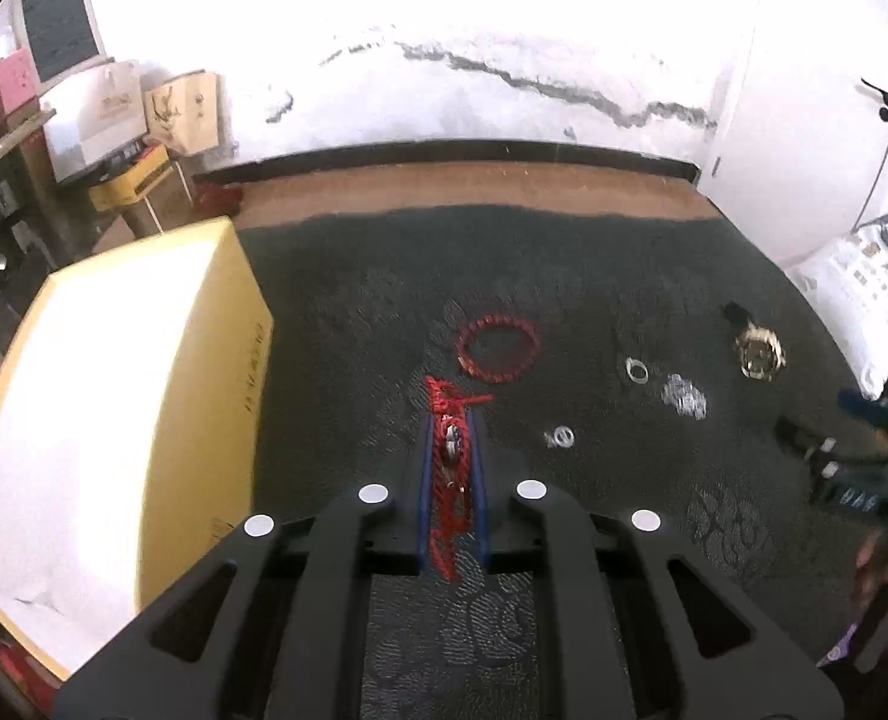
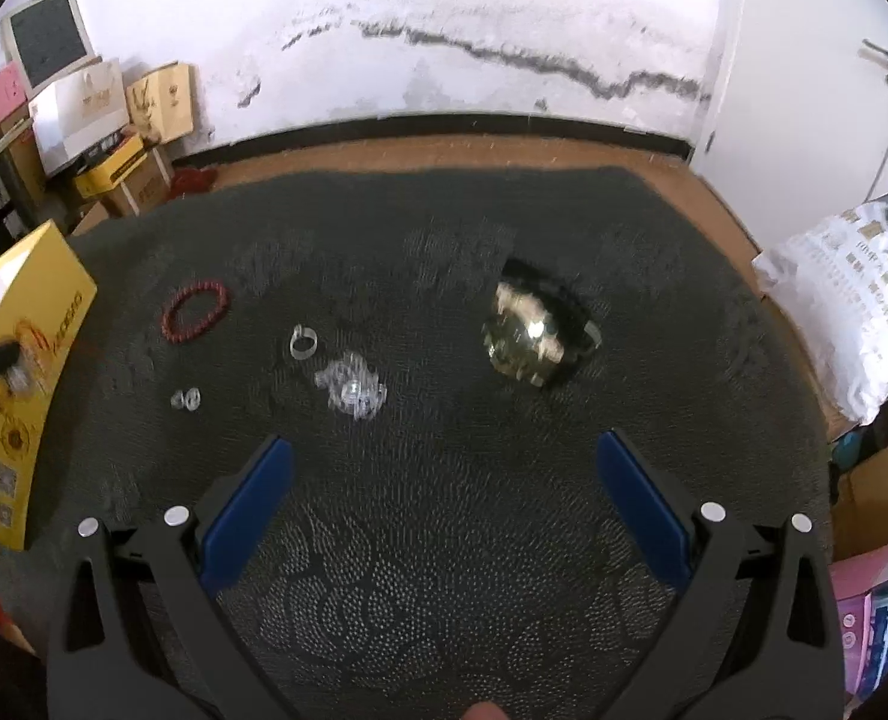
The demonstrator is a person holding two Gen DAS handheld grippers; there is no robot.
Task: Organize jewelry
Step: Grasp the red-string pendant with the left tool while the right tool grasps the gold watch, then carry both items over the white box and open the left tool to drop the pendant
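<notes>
Red braided cord bracelet (image 1: 451, 468), light and limp, is hanging clenched mid-length in the left tool (image 1: 451, 420); the right tool (image 2: 444, 450) is gaping empty above the counter's dark cloth (image 2: 444, 540).

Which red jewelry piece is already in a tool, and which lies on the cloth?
The red cord piece is clamped in the left tool; the red bead bracelet lies untouched on the cloth.

A dark patterned cloth (image 2: 444, 510) covers the table (image 2: 672, 180), whose bare wooden strip shows along the far edge. On the cloth lie a red bead bracelet (image 2: 195, 312), a clear ring (image 2: 303, 341), a small clear pair (image 2: 186, 399), a clear crystal bracelet (image 2: 351, 390) and a gold watch (image 2: 525, 333). A yellow box (image 2: 30, 360) stands at the left edge.
</notes>
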